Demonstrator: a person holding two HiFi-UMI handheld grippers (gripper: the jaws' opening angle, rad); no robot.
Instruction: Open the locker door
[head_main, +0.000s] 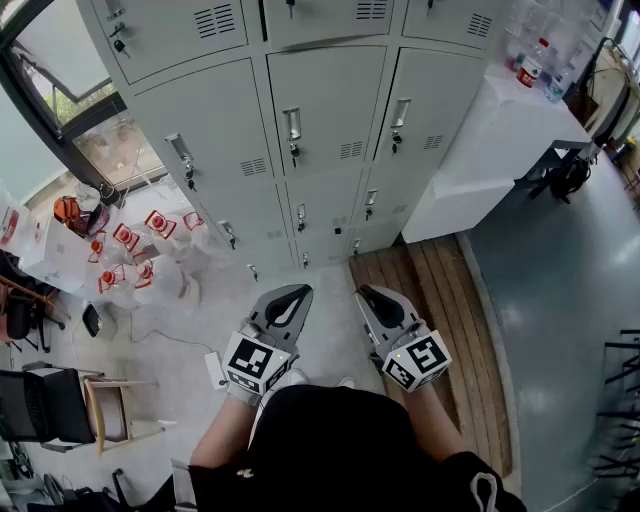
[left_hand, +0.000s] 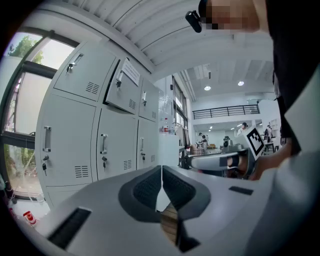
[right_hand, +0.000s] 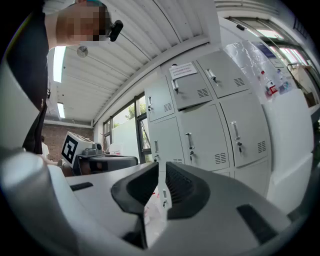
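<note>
Lockers (head_main: 330, 110): flat grey metal, slotted vents (head_main: 352, 150).

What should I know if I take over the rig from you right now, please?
Left gripper: jaws together, empty.
Right gripper: jaws slightly apart, empty.
Both are held low, short of the lockers, touching nothing.
Done: nothing; the doors facing the grippers look shut.
Left to do: reach a door handle, grip it and pull the door open.
</note>
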